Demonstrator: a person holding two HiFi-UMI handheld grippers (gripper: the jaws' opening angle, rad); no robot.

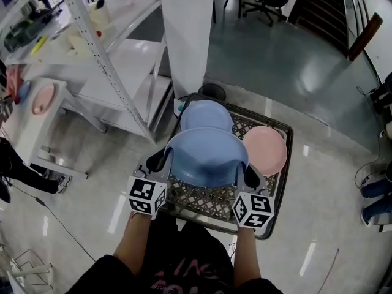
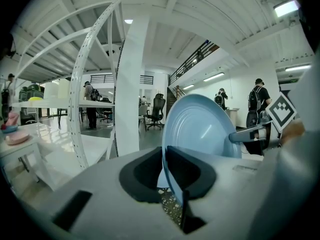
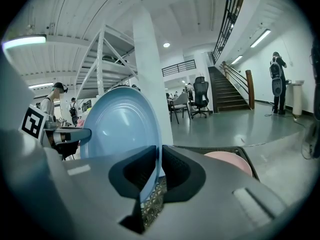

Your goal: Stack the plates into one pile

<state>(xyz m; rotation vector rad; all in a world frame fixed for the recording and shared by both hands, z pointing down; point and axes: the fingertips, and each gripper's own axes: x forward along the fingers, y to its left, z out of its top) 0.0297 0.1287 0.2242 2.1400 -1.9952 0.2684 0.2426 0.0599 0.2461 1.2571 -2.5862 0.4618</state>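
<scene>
**Crate** (image 1: 208, 204): black lattice crate, carries all the plates. White pillar stands just beyond its far edge.

**Held blue plate** (image 1: 206, 158): the largest plate in view. It hangs over the crate's near-middle and is carried by its rim on two opposite sides. Its far rim overlaps the near rim of the plate behind in the head view. Whether the two touch cannot be told from that view.

**Second blue plate** (image 1: 207, 115): lies flat in the crate at the far edge, towards the far-left corner.

**Pink plate** (image 1: 265, 149): lies flat by the crate's right edge, apart from both blue plates.

**Left gripper** (image 1: 160, 159): clenched on the held blue plate's left rim, rim edge seated between the pads.

**Right gripper** (image 1: 250, 175): likewise clamped on the right rim.

**Step in hand (judgement):** carry phase. One plate is up in a two-handed grip and no pile is built yet.

**Next move (judgement):** pick a base, prob. the second blue plate. Shift the held plate towards the far edge, centre it over the base and keep it level with both hands matched. Lower it till the rims nest, then release both sides together. Pink plate goes on after.
</scene>
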